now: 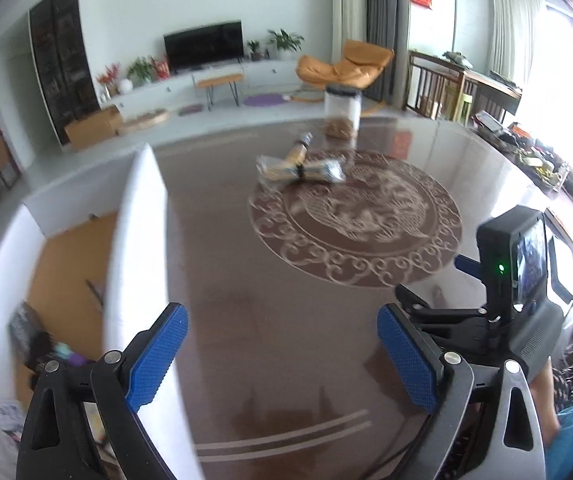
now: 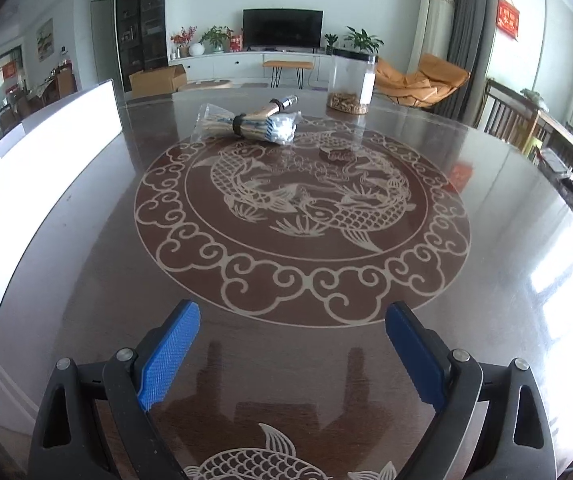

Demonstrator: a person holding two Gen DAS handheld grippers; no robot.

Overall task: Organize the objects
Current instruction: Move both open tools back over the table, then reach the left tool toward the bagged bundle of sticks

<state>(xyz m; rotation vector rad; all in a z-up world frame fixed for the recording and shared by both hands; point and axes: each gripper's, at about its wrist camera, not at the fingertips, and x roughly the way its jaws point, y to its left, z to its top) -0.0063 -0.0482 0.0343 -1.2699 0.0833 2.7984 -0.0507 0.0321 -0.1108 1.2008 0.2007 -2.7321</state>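
A clear packet of sticks and swabs [image 2: 246, 125] lies on the far part of the dark round table [image 2: 506, 208], with a small bottle [image 2: 282, 105] leaning behind it. The same packet [image 1: 300, 170] and bottle [image 1: 300, 148] show blurred in the left wrist view. A clear plastic jar [image 2: 352, 82] with a black lid and brown bits at the bottom stands further back; the jar [image 1: 342, 110] is also in the left wrist view. My right gripper [image 2: 292, 316] is open and empty over the near table. My left gripper [image 1: 282, 320] is open and empty too, with the right tool's body [image 1: 514, 280] beside it.
A white board [image 2: 46, 148] stands along the table's left edge; in the left wrist view the board [image 1: 138, 248] is close to my left finger. A fish medallion [image 2: 302, 216] is inlaid in the tabletop. A cluttered sideboard [image 1: 542, 160] lies right of the table.
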